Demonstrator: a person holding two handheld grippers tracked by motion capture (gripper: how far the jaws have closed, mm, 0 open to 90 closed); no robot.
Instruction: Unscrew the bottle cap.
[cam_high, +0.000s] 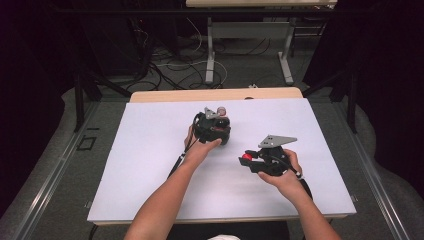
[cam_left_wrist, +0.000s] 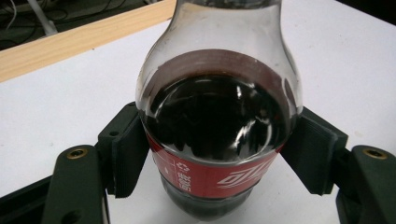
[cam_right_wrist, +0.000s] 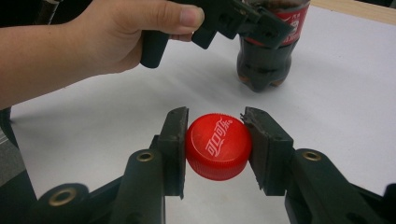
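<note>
The right gripper (cam_right_wrist: 218, 147) pinches the red cap (cam_right_wrist: 218, 145) above the table (cam_high: 150, 170); farther off, the left gripper (cam_left_wrist: 212, 154) clamps the upright cola bottle (cam_left_wrist: 217, 116); keep the cap level and both grips firm

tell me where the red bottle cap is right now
The red cap is clamped in the right gripper, off the bottle, which the left gripper grips to its left and farther back on the white table in the high view.

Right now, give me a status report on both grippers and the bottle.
Left gripper shut on bottle, upright on table. Right gripper shut on red cap, off the bottle. Nothing between them.
</note>
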